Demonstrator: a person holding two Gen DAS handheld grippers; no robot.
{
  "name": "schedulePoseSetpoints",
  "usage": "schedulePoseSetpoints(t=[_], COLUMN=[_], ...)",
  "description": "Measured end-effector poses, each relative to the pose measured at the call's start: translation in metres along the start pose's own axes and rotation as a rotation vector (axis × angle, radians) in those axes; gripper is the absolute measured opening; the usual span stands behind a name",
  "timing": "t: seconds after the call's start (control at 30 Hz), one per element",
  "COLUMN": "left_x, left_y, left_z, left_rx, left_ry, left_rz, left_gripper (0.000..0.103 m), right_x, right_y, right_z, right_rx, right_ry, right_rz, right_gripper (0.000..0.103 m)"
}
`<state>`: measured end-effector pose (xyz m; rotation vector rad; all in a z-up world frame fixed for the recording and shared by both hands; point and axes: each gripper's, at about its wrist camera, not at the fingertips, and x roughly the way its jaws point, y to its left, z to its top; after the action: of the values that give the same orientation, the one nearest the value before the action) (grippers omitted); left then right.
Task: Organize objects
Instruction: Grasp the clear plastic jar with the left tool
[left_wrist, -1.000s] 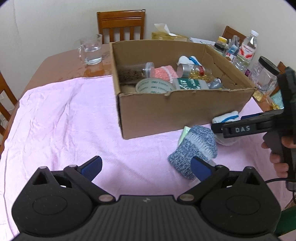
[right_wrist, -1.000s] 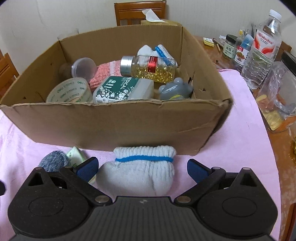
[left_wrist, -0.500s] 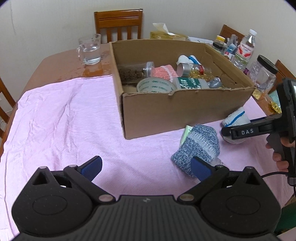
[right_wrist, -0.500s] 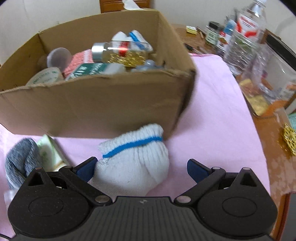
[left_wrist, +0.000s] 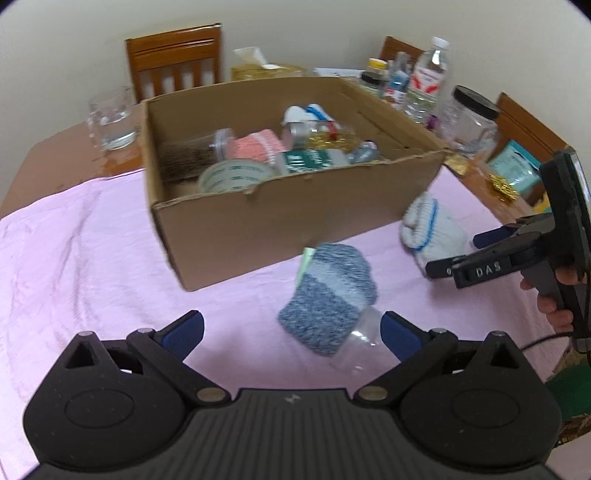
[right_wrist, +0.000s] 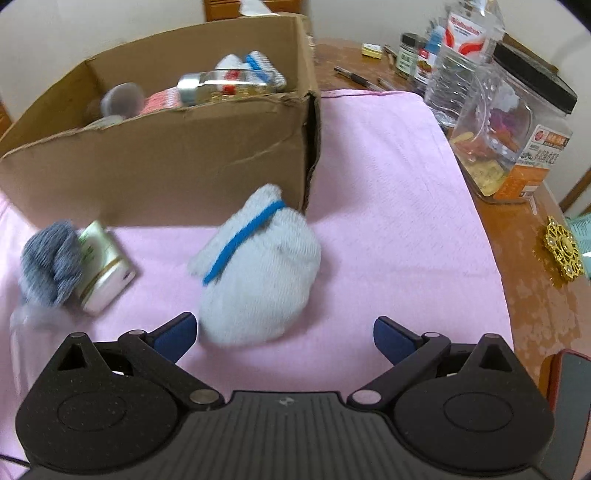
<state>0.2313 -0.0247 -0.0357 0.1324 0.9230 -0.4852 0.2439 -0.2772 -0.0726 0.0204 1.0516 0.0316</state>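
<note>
At centre frame, the right gripper (right_wrist: 282, 332) spreads wide before the white sock (right_wrist: 258, 269), seemingly to box it.

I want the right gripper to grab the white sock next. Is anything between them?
Nothing visible is. The right gripper is open, and the white sock lies on the pink cloth just ahead of its left finger, nearer that side than the middle.

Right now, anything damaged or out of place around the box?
Yes. The cardboard box has a ragged, torn front rim and a split right corner. Three items lie outside it on the pink cloth: a white sock bundle, a grey sock bundle and a small green-white pack.
</note>
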Motion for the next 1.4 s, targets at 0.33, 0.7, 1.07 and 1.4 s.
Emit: schedulePoseSetpoints(t=[0.33,0.7,1.07,1.4], left_x=[0.013,0.035,0.035,0.044], left_y=[-0.035,-0.059,-0.081,-0.102], left_z=[-0.008,-0.016,-0.025,-0.035], left_rx=[-0.014,0.048,0.196,0.31], left_ry=[0.003,0.051,0.093,0.073], left_rz=[-0.079,-0.086,-0.077,-0.001], left_gripper=[0.101,0.101,0.101,0.097], right_x=[-0.018,-0.031,-0.038,-0.034], right_y=[-0.009,-0.026,-0.045,-0.041], right_z=[-0.028,-0.043,-0.037,-0.036], right_rx=[-0.042,-0.006,0.001,-0.028], right_ry=[-0.019,-0.044,-0.066,-0.062], right_rz=[0.06,0.101,0.1,0.103], right_gripper=[0.103,0.103,0.103,0.103])
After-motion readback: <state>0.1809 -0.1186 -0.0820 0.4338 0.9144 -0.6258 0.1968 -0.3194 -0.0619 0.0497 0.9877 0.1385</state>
